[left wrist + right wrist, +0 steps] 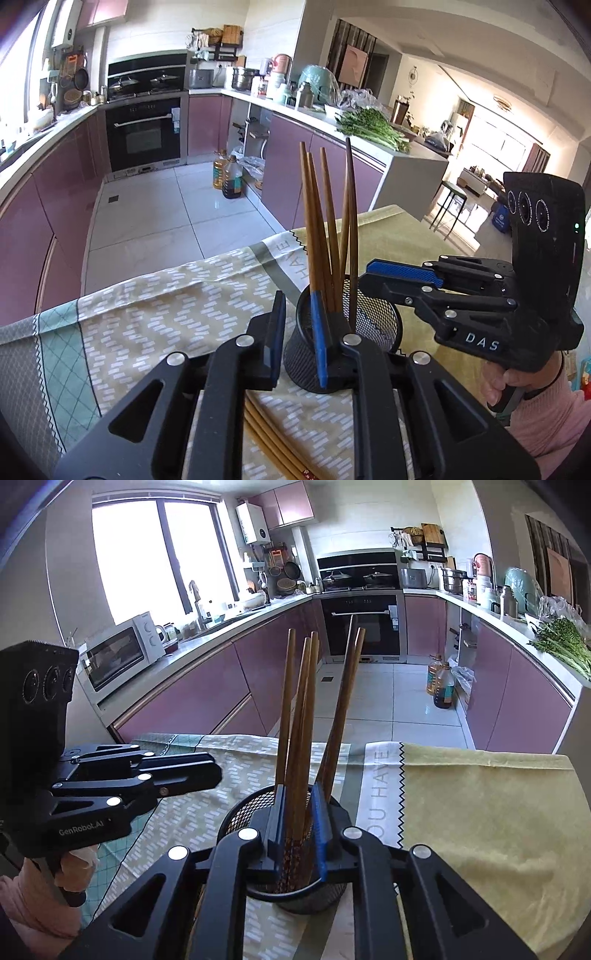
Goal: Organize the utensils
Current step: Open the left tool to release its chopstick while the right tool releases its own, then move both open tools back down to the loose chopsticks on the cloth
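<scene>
1. On the patterned cloth (147, 314), right of its middle: black mesh holder (373, 317), upright, with brown chopsticks (321, 273) standing splayed inside.
2. Right gripper (299, 830): jaws only narrowly apart, straddling the lower ends of the standing chopsticks at the holder's mouth; pads apparently not clamping, so probably a release.
3. Left gripper (299, 332): jaws likewise a slim gap apart, nothing between them, hovering just beside the holder.
4. Beneath the left gripper: loose chopsticks (266, 435) lying flat on the cloth, not yet sorted.
5. For a clean release: widen the right jaws fully, then lift straight along the sticks, avoiding any sideways drag that could tip the light holder.
6. For the loose set: open the left jaws wider, descend squarely, pinch all sticks together.
</scene>
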Demonstrator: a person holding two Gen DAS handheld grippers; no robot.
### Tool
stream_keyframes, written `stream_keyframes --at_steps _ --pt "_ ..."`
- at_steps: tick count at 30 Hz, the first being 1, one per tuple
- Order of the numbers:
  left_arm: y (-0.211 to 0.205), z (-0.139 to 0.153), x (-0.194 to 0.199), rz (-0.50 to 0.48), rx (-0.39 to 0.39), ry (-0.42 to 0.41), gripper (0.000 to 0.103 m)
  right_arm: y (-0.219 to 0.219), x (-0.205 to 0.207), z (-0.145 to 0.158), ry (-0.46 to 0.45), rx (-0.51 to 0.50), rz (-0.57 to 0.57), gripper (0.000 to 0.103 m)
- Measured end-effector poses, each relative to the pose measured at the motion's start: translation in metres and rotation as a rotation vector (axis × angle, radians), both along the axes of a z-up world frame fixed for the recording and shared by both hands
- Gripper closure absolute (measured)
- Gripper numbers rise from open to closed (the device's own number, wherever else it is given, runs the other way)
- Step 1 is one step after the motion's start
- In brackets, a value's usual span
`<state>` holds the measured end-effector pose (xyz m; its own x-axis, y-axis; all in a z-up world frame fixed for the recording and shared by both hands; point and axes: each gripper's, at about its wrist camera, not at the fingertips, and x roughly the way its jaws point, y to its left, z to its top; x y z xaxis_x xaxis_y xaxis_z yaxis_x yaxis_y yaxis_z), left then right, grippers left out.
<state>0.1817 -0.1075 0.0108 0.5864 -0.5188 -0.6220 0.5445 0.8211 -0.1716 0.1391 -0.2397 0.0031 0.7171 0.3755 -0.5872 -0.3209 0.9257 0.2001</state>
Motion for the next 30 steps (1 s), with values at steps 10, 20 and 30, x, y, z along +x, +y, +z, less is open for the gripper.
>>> stream_keyframes --at_steps 10,20,30 --pt "0.040 -0.009 -0.060 0.064 0.020 -0.100 0.061 0.021 -0.054 0.004 -0.044 0.042 0.179 0.066" --pt "0.066 -0.079 -0.084 0.121 0.089 0.080 0.057 0.064 -0.055 -0.065 0.149 0.006 0.238 0.063" --pt "0.073 -0.104 -0.088 0.151 0.091 0.158 0.057 0.085 -0.057 -0.088 0.197 -0.060 0.213 0.063"
